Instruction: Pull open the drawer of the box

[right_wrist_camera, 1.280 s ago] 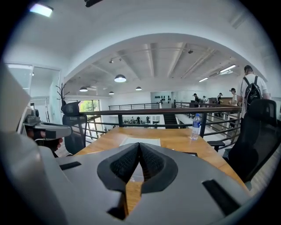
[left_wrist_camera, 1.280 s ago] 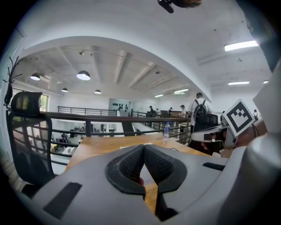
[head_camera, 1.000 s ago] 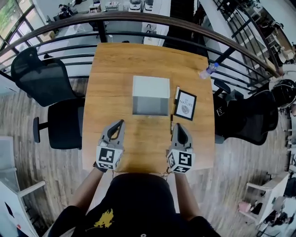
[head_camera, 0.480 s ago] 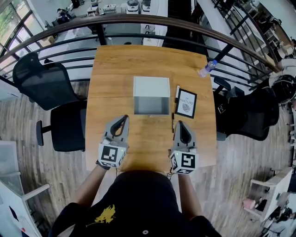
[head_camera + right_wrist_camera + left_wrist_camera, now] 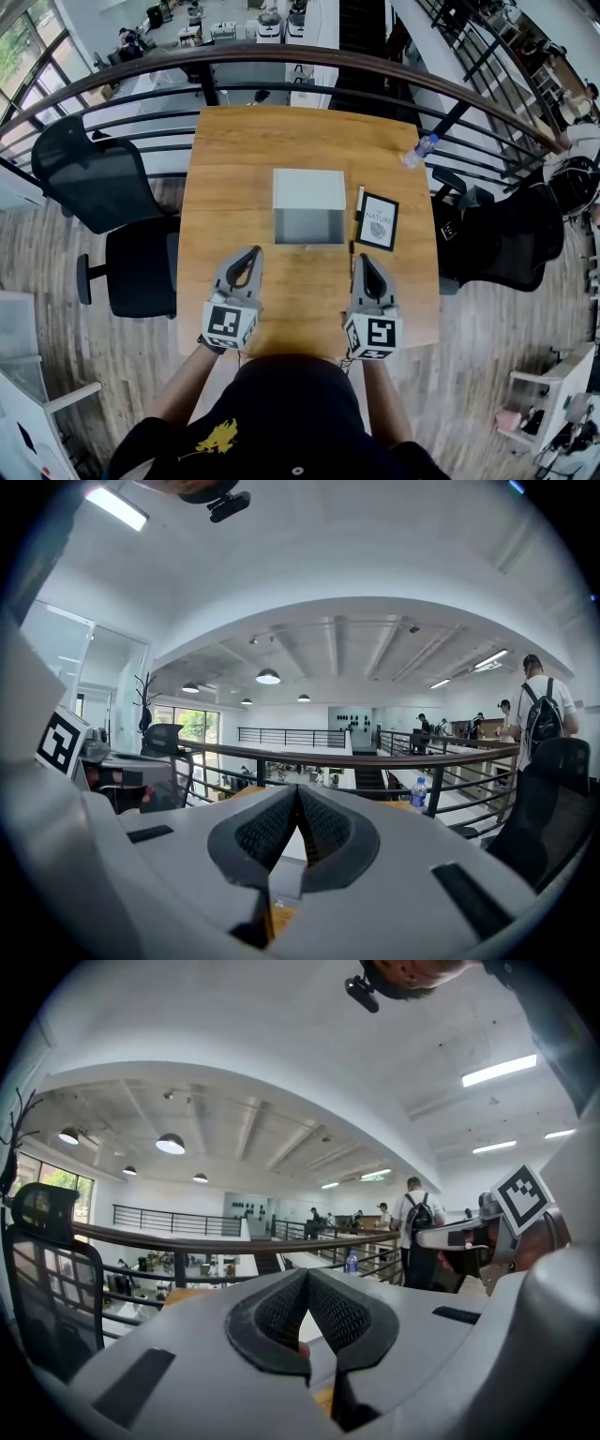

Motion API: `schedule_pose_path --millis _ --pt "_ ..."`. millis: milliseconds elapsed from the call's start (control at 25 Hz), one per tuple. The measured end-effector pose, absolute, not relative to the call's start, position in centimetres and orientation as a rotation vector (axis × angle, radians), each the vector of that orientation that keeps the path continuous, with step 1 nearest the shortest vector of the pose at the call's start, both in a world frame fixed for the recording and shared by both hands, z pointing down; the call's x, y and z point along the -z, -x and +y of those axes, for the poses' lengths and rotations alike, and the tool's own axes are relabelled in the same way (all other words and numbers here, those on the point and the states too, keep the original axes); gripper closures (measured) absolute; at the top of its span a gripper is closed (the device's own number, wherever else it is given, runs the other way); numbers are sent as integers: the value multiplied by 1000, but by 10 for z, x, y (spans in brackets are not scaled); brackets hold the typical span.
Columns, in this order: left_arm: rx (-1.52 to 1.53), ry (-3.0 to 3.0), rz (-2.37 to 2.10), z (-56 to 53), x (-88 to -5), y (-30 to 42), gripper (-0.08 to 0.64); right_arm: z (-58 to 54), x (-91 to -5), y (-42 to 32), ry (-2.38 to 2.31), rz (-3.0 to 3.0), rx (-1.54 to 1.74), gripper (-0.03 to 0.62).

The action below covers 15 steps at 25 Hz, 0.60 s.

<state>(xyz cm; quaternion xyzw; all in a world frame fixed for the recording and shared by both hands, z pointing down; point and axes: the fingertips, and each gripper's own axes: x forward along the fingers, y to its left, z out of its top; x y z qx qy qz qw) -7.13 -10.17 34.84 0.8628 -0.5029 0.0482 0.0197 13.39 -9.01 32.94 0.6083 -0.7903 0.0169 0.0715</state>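
box (image 5: pixel 308 190) on wooden table (image 5: pixel 225 169) — left gripper (image 5: pixel 251 253) and right gripper (image 5: pixel 361 260) near it, jaws clenched empty.

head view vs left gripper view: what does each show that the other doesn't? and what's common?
Head view only: the box seen whole, and the framed card right of it. Left gripper view only: ceiling lamps, and a person with a backpack beyond the railing. Both: the railing, water bottle, black chair, table, and left tongs and right tongs, both shut.
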Motion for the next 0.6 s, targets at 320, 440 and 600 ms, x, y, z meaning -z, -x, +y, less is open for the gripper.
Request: schedule_pose_path --millis 320,440,600 --pt "-149 -2680 -1559 -97 -349 70 543 -85 -331 -134 -1822 -2372 -61 595" --pt "-146 -2681 -1554 -97 -350 70 543 -85 -333 -134 -1818 -2371 -66 595" --pt "-147 -2678 -1555 -96 -350 69 543 -84 -341 -135 -1807 -2373 -105 595"
